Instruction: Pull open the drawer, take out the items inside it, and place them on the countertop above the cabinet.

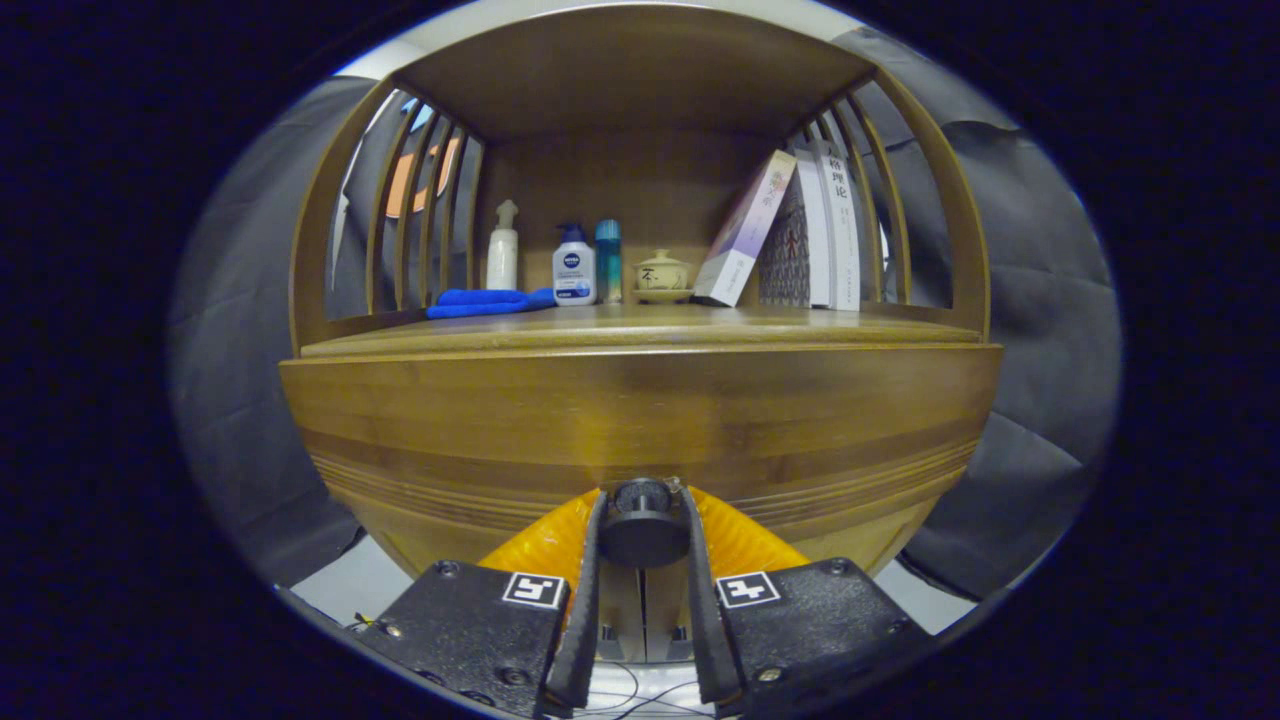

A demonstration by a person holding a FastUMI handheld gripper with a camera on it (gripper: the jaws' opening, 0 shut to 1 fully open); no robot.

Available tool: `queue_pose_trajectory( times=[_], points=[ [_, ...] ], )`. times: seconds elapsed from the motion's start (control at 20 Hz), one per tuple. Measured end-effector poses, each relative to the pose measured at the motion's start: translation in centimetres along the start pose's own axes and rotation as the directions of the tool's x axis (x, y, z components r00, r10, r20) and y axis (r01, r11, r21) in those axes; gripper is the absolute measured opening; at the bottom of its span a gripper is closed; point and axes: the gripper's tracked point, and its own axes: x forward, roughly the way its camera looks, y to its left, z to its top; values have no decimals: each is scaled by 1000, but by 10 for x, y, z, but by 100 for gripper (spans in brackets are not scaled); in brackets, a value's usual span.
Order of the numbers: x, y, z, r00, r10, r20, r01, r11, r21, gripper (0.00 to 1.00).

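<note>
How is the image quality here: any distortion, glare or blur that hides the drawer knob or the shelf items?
Gripper view: strong fisheye bowing curves the drawer front and countertop; the knob between the gripper fingers is dark and slightly soft; a warm sheen lies on the wood just above it; the bottles and books at the back are evenly lit and fairly sharp.

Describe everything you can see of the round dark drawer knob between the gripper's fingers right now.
The round dark drawer knob is a small disc-shaped pull, matte like plastic or painted metal, with a narrower ribbed collar behind it joining the wooden drawer front. It sits low on the middle of that front, below the countertop. The gripper has one finger against each side of it, so it looks clamped. The drawer front looks flush, not yet pulled out.
</note>
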Motion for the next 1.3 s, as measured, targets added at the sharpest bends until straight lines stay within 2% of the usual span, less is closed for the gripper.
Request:
queue_pose_trajectory(
  times=[1.3],
  points=[
    [-88,-8,-19,998,47,29,-47,999,3,42]
  ],
)
